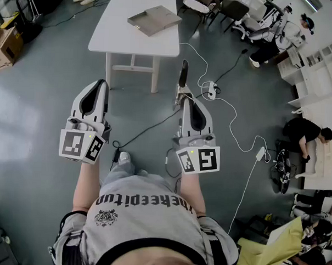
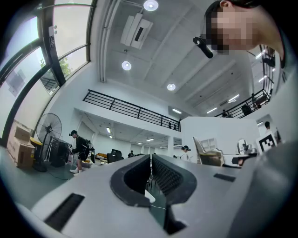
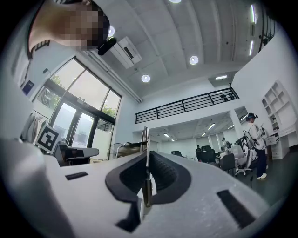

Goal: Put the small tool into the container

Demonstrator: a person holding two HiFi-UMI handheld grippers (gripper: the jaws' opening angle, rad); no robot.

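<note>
Looks steeply down on a grey floor (image 1: 41, 96) that fills most of the head view. Shows a white counter (image 1: 121, 28) at the top of that view, carrying the container (image 1: 154, 19), a flat tan box lying close to the counter's right edge. Takes in a cardboard box (image 1: 4, 45) at the far left on the floor, and a seated person (image 1: 306, 132) well off to the right. Holds the left gripper (image 1: 99, 85) out over the floor, short of the counter's near edge, with its fingers (image 2: 165, 174) brought together and nothing between them, as in the left gripper view (image 2: 150, 158). Holds the right gripper (image 1: 183, 92) beside it, well apart from the left, just off the counter's near right corner. Trails a white cable (image 1: 233, 110) across the floor past a small power strip (image 1: 210, 91), right of that gripper. Clamps the small tool (image 1: 183, 75) between the right fingers (image 3: 163, 172): a thin, flat thing standing upright out of the tips, dark along its upper part, above the floor and apart from both counter and container. Shows in the right gripper view (image 3: 146, 158) the tool (image 3: 145, 137) as a narrow blade edge-on, pinched on both sides by the ridged pads.
</note>
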